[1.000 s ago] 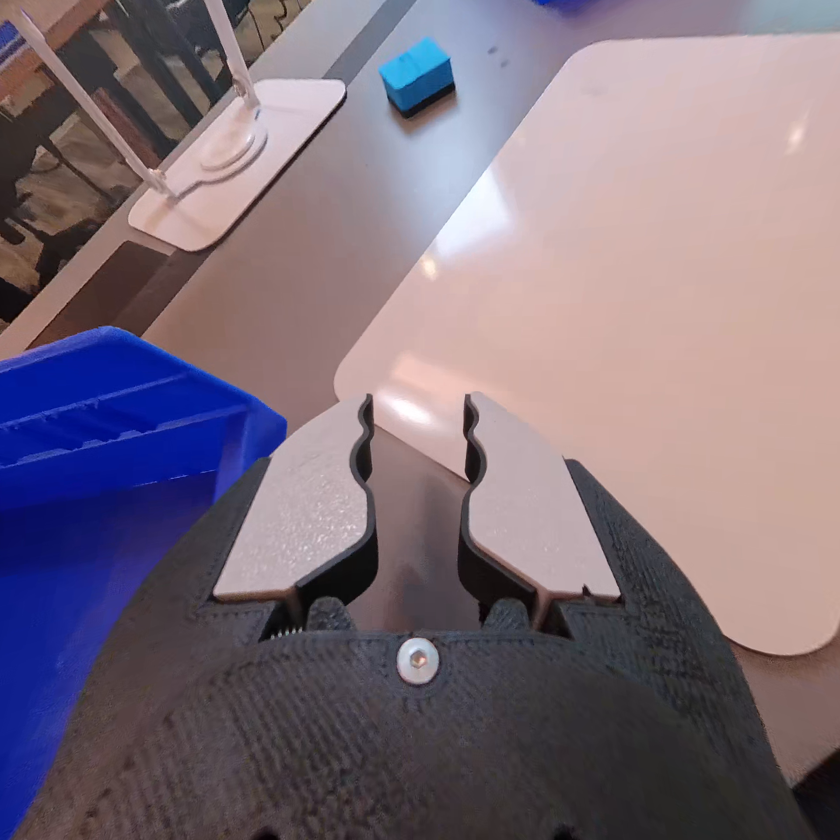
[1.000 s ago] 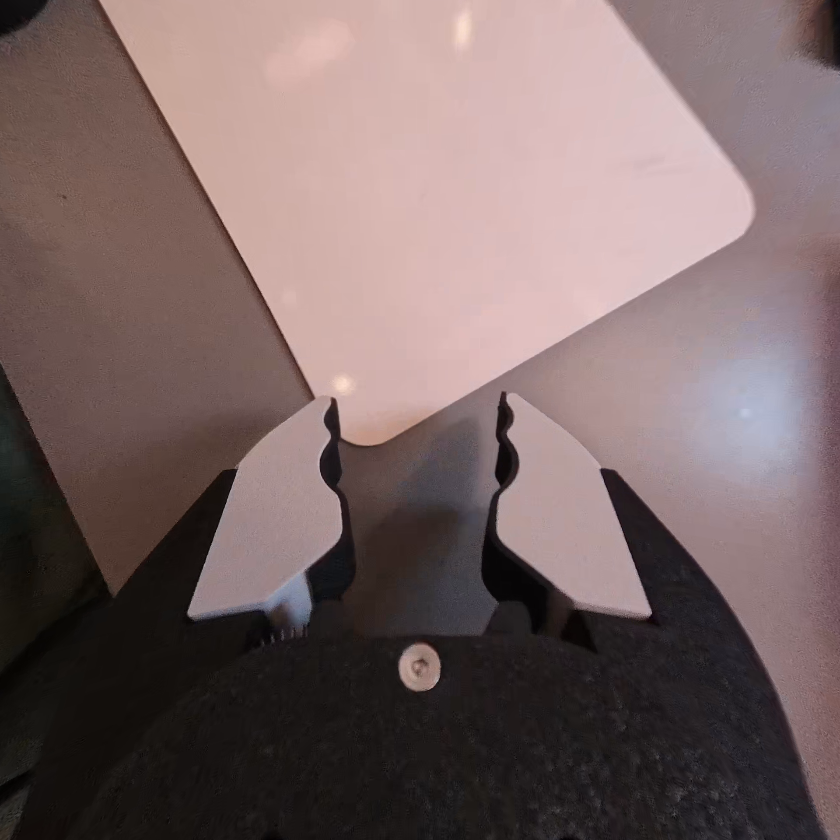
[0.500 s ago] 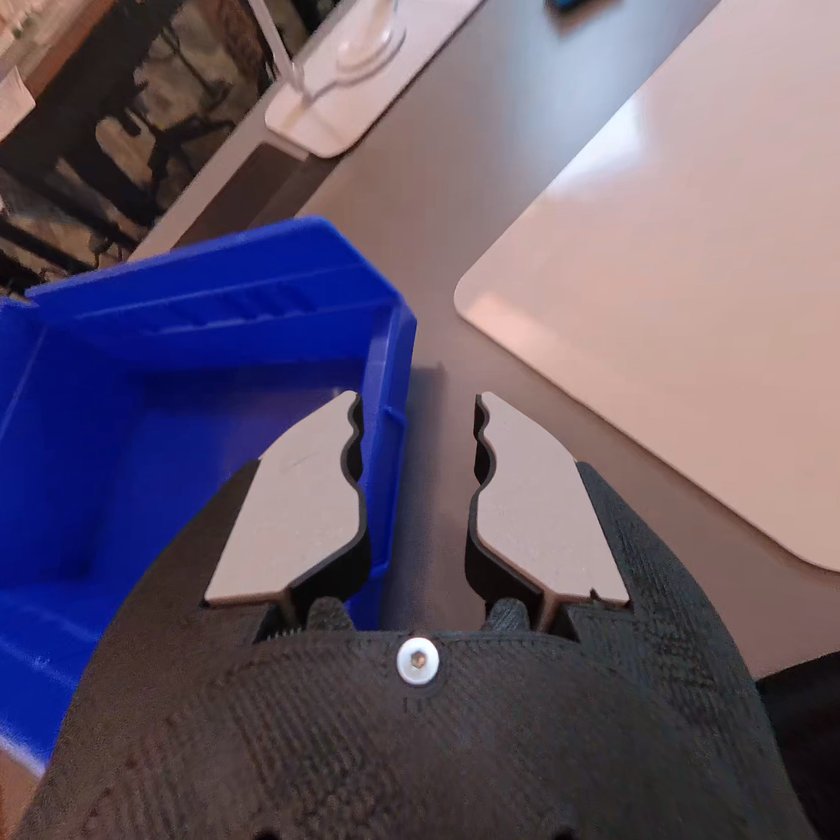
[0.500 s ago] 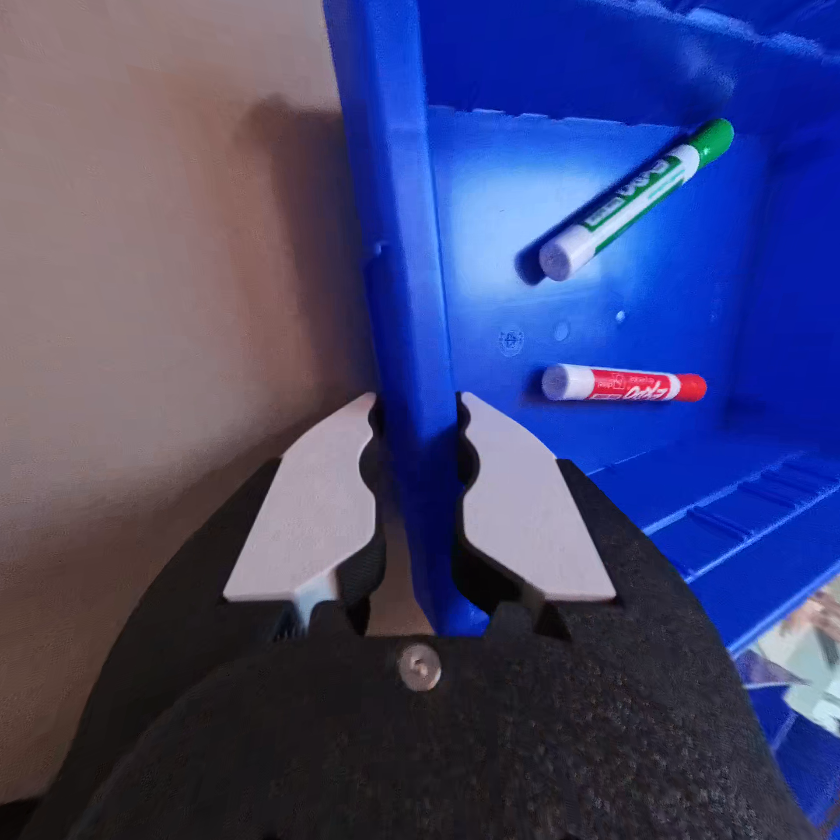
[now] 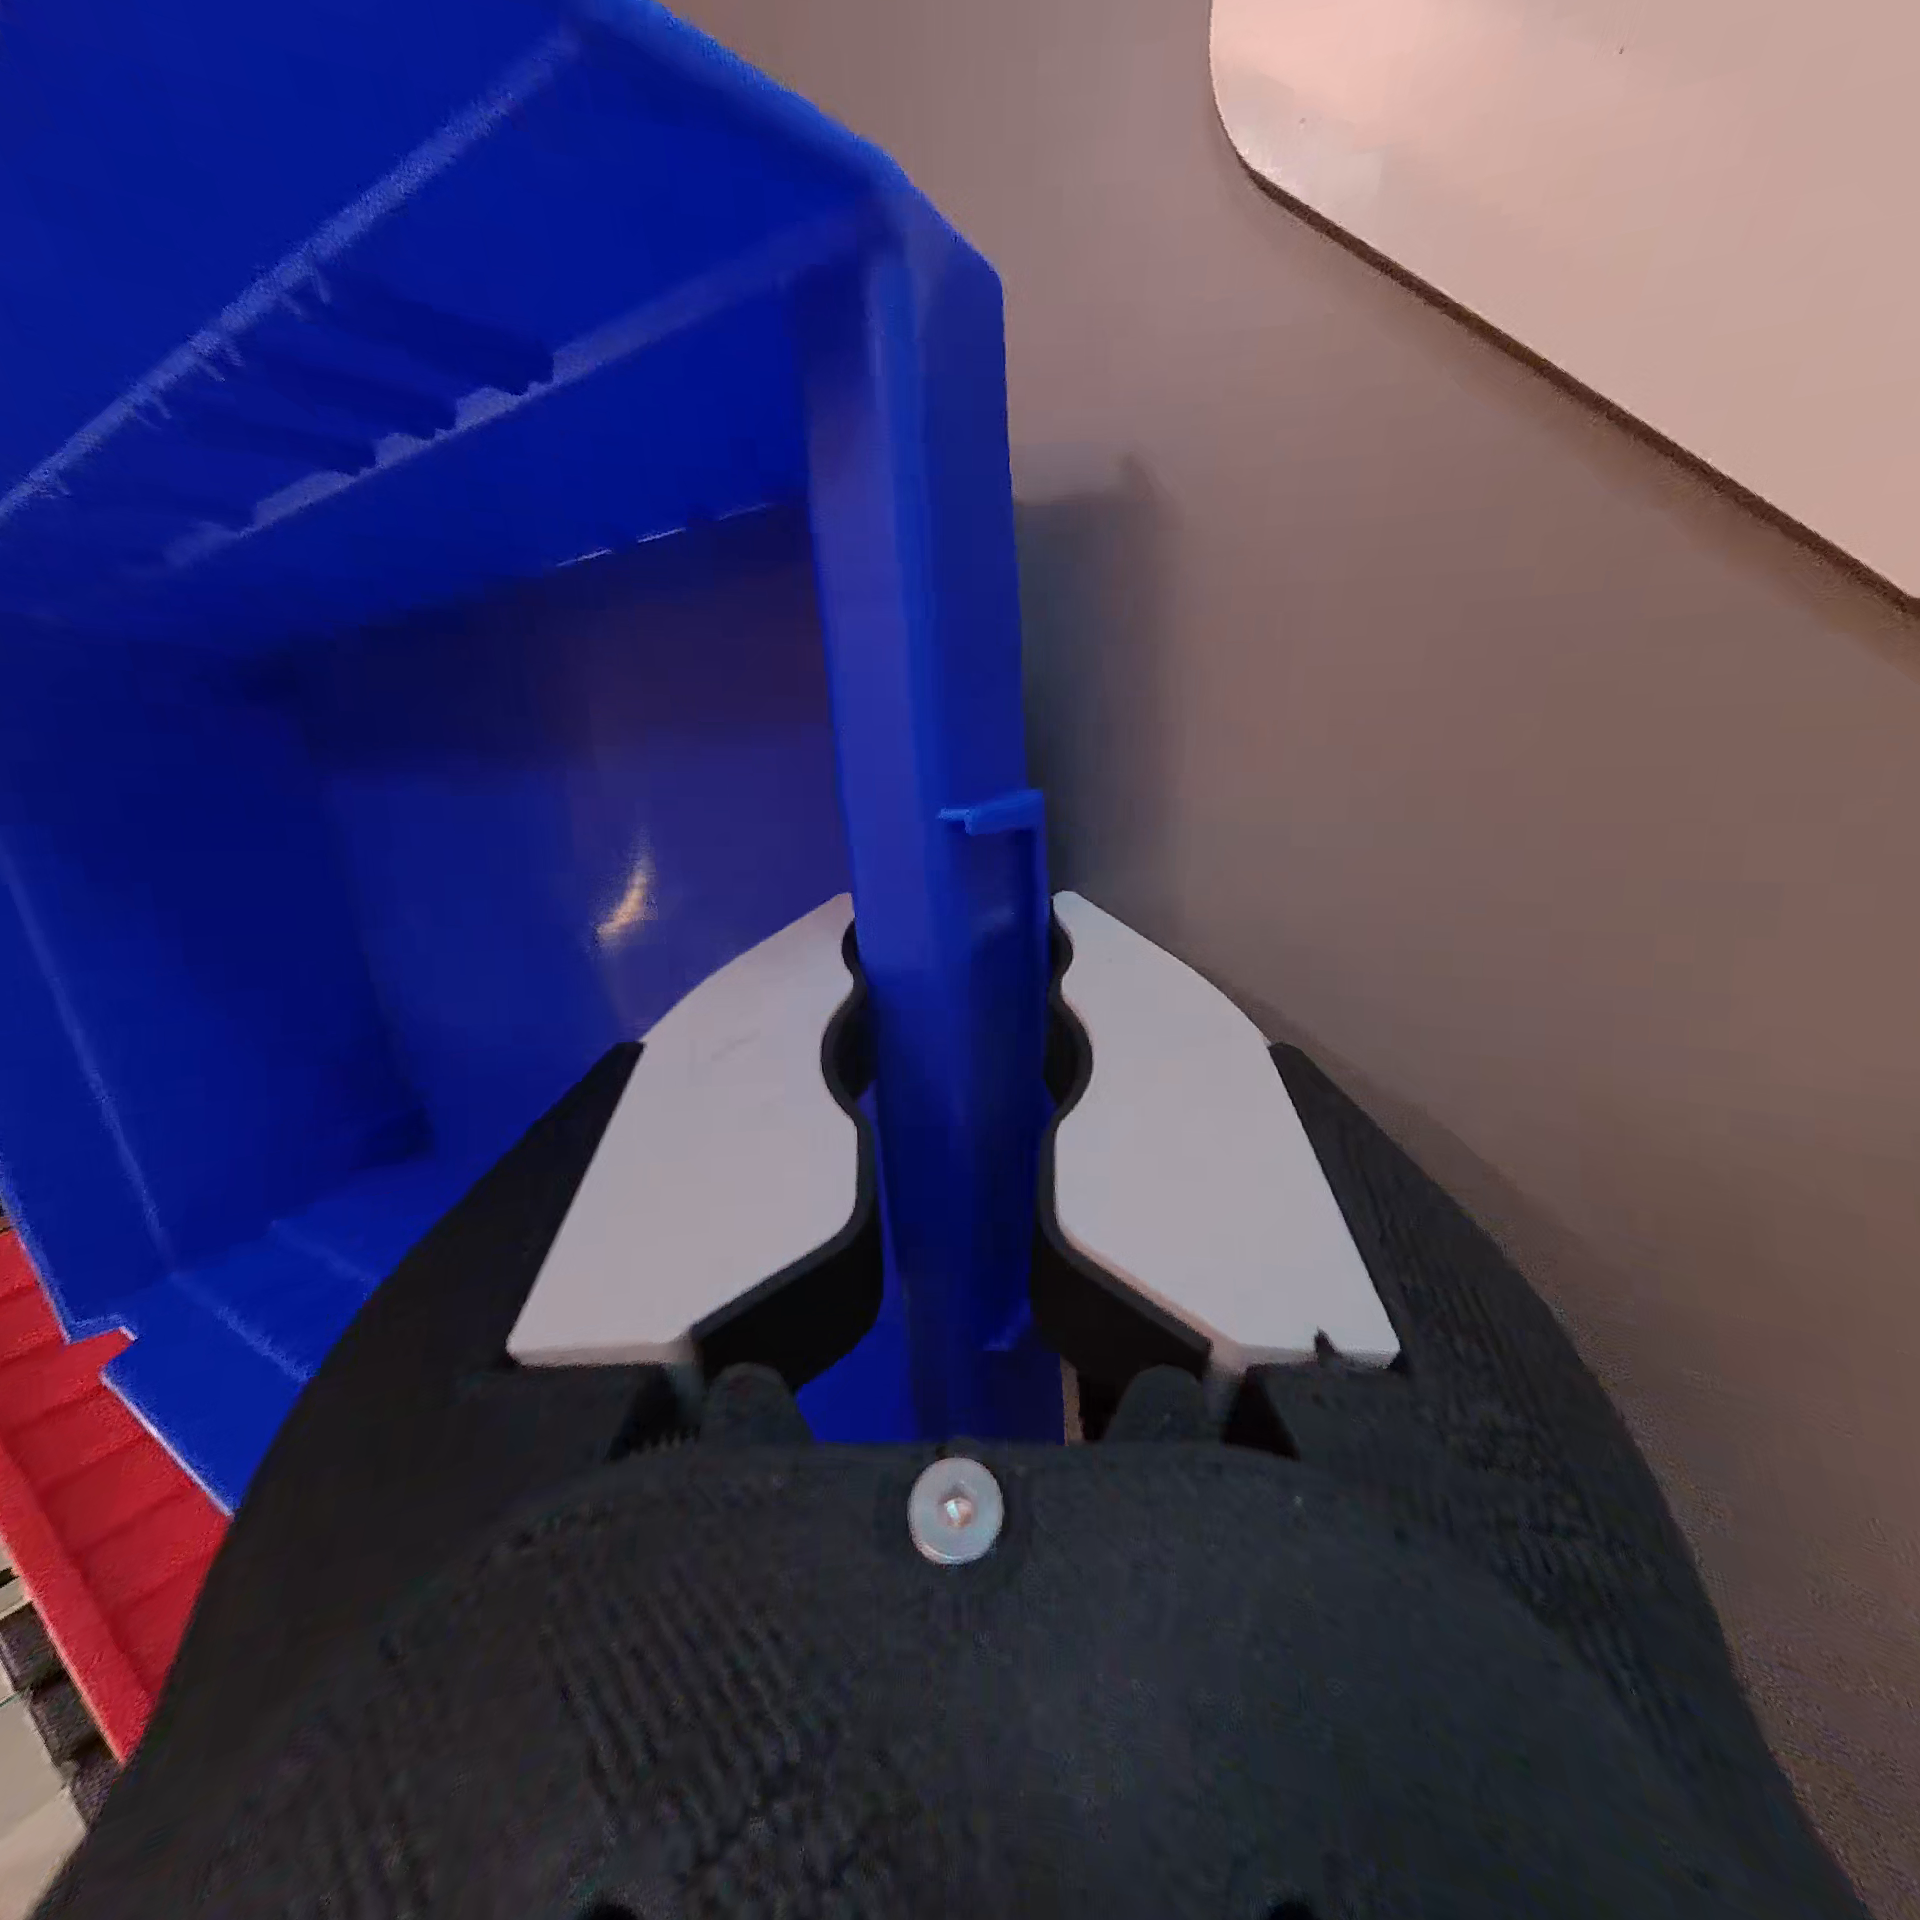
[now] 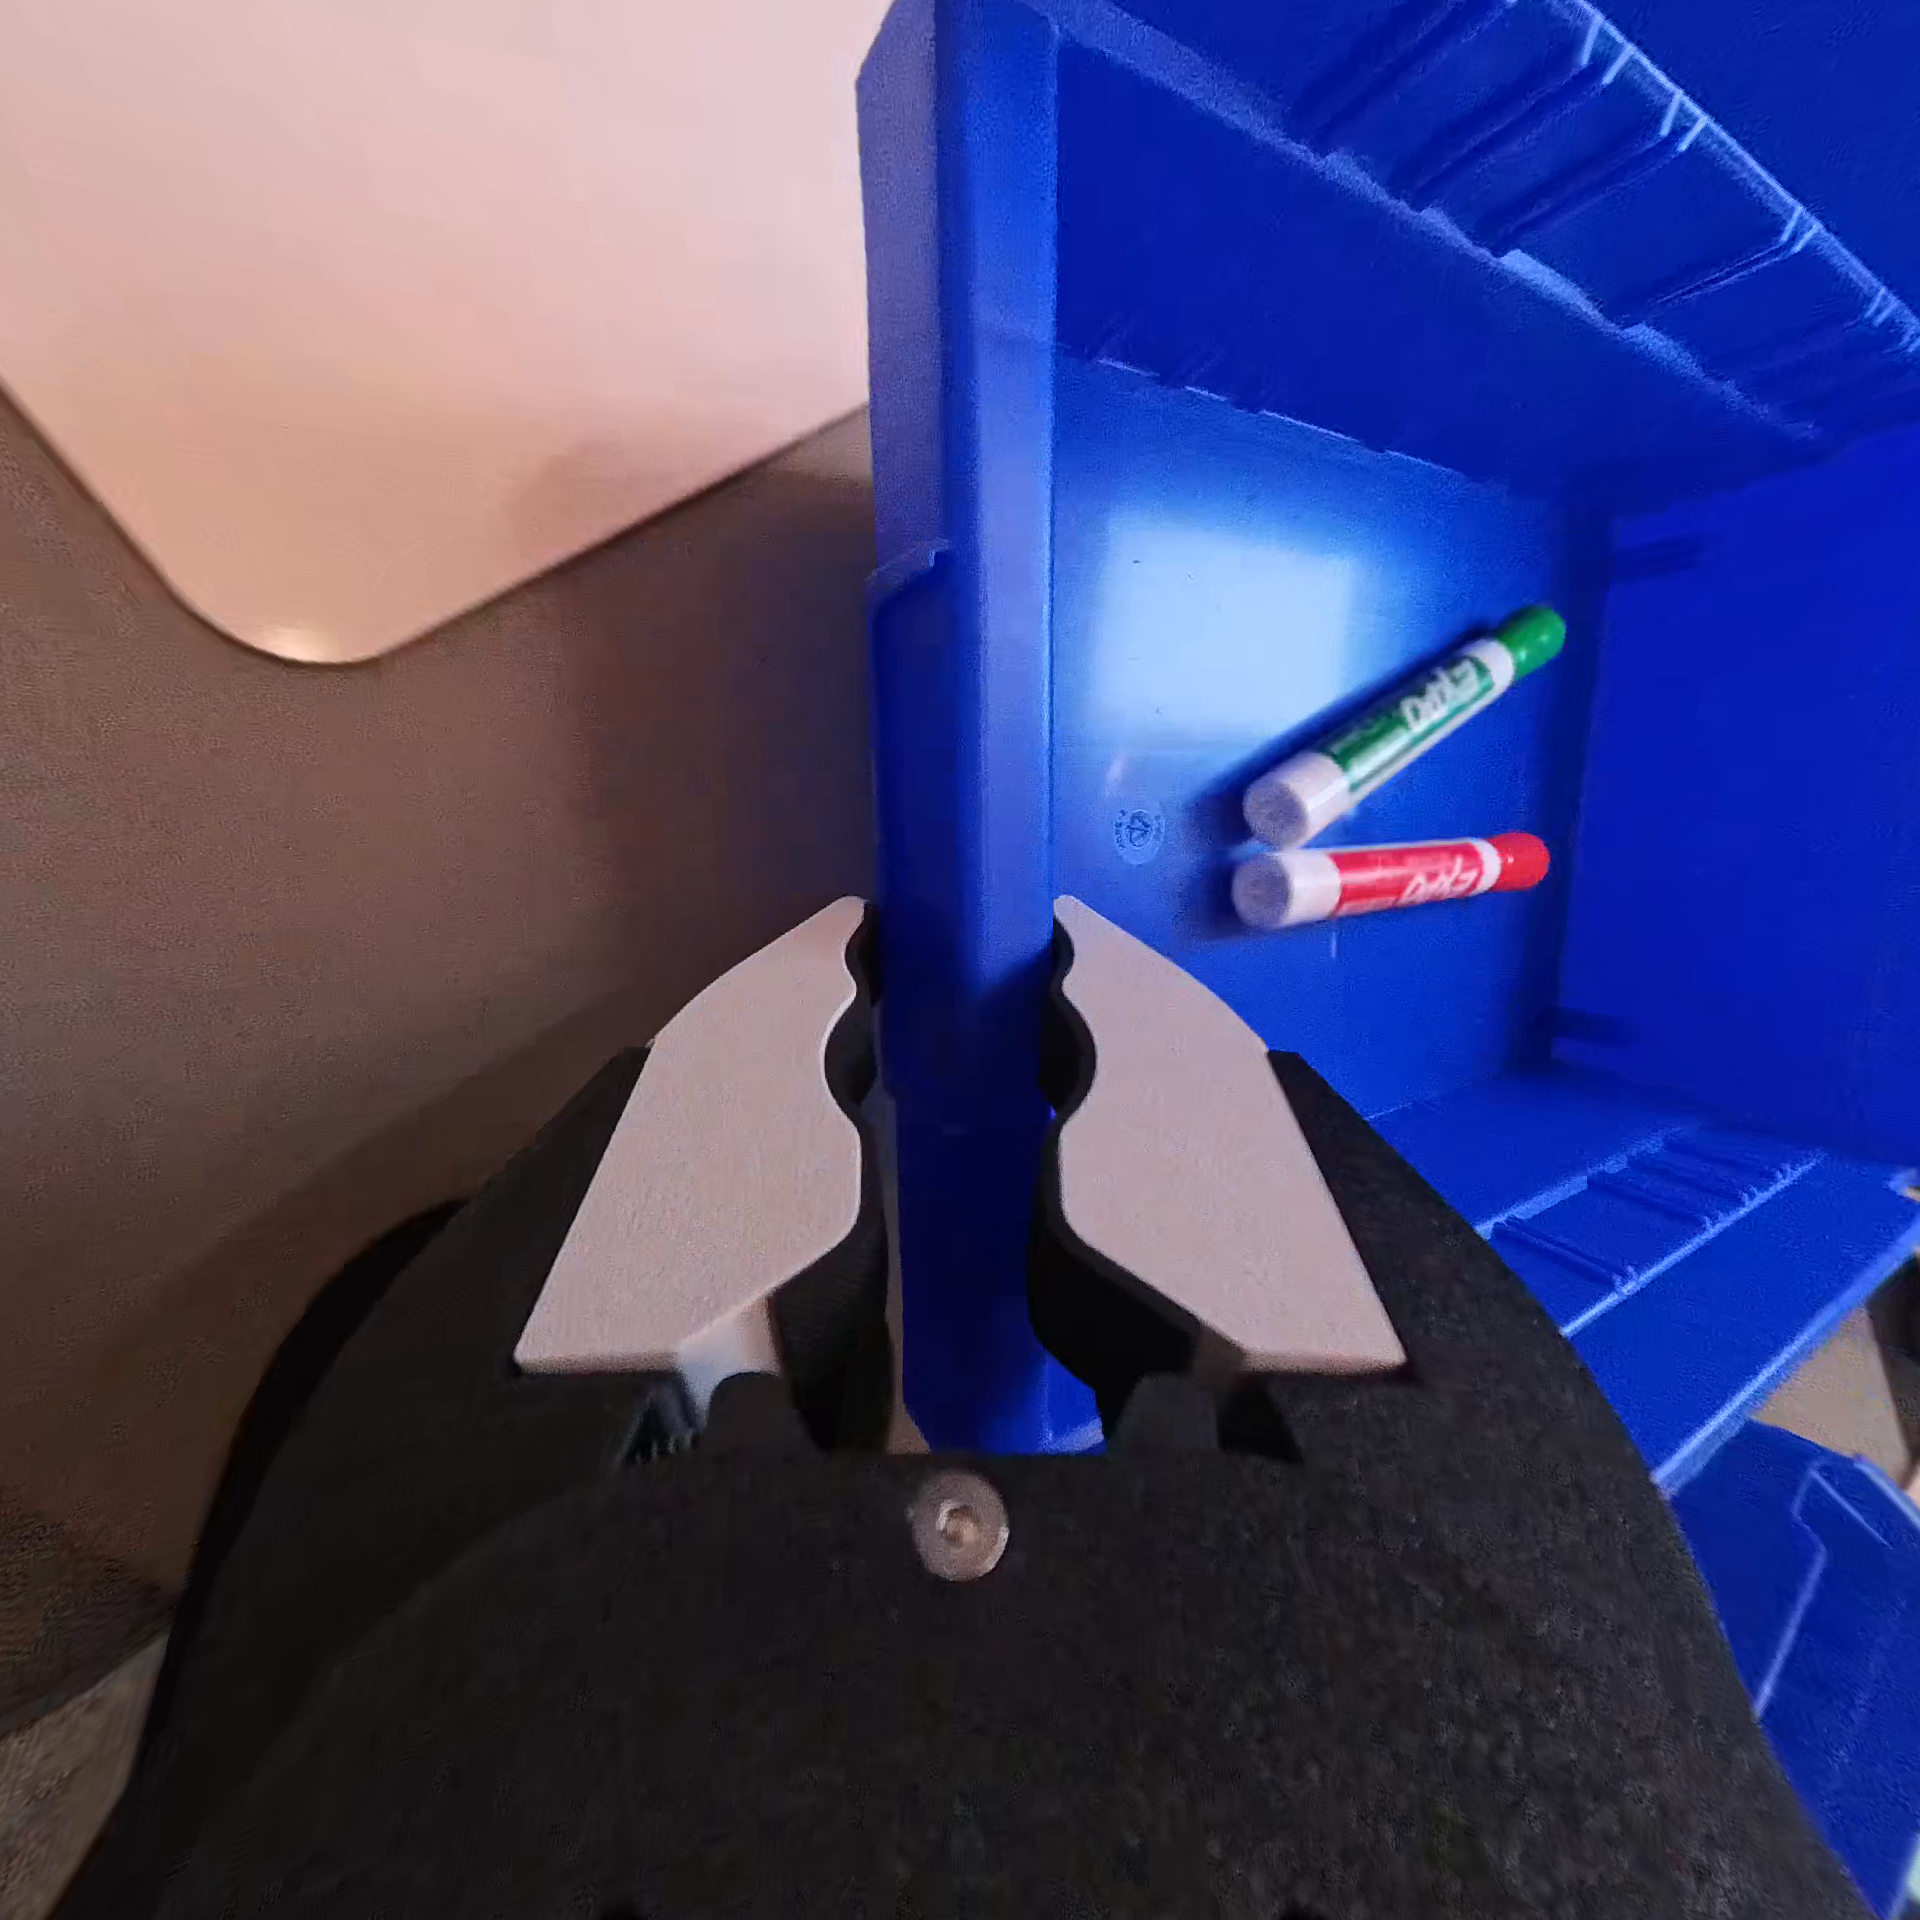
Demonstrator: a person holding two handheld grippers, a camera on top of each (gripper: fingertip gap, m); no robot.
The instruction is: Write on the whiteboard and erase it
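Note:
In the left wrist view my left gripper [image 5: 951, 914] is shut on the right side wall [image 5: 914, 623] of a blue bin; both pads press on the wall. I see nothing in the part of this bin that shows. In the right wrist view my right gripper [image 6: 961, 914] is shut on the left side wall [image 6: 966, 520] of a blue bin. A green marker [image 6: 1403, 722] and a red marker [image 6: 1392, 881] lie on that bin's floor, capped. The whiteboard [image 5: 1610, 208] lies flat on the brown table, unmarked where it shows; it also shows in the right wrist view [image 6: 416, 260].
A red bin [image 5: 73, 1455] sits at the lower left beside the left blue bin. Another blue plastic part [image 6: 1808, 1662] shows at the lower right of the right wrist view. Bare table [image 5: 1455, 935] lies between the bins and the whiteboard.
My left gripper moved left from the whiteboard's corner to the bin and shut on its wall. My right gripper left the whiteboard, shut on its bin wall half a second ago and still holds it.

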